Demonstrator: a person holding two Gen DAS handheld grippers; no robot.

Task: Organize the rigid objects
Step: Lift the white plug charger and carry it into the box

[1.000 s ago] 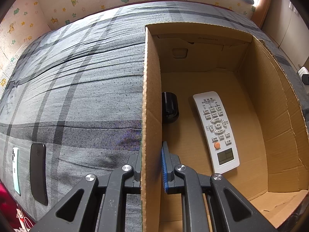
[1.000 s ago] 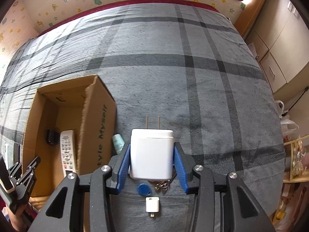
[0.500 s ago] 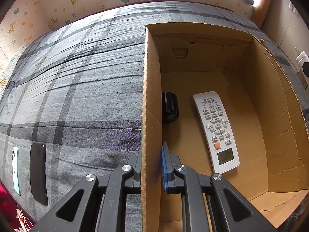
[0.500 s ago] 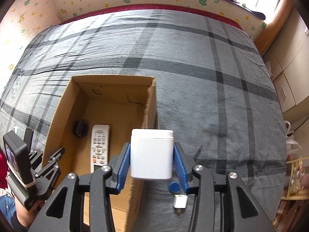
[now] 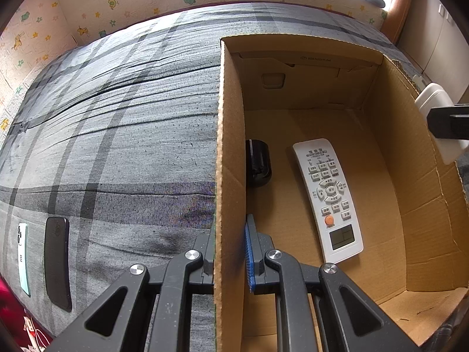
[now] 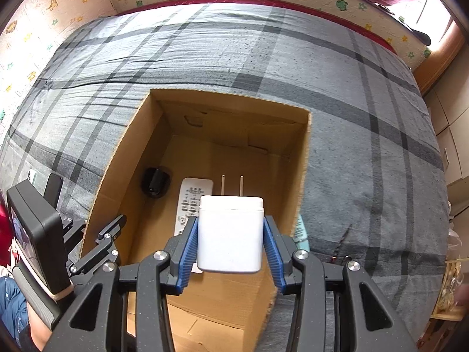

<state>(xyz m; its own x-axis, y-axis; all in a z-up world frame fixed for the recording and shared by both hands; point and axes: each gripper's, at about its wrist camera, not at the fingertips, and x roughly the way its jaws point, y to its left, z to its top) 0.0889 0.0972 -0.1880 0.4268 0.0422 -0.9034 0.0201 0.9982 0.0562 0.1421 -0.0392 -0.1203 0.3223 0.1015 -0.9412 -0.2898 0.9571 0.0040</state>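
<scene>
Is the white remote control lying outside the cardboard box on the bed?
No, the white remote control lies flat on the floor of the cardboard box, beside a small black object.

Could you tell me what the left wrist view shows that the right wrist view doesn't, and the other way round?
Only the left wrist view shows the left gripper shut on the cardboard box wall and the remote's orange button. Only the right wrist view shows the charger's two prongs, the right gripper shut on the white charger, and a pale tube beside the box. Both show the box, white remote, black object, the charger and two phones on the grey plaid bedspread.
</scene>
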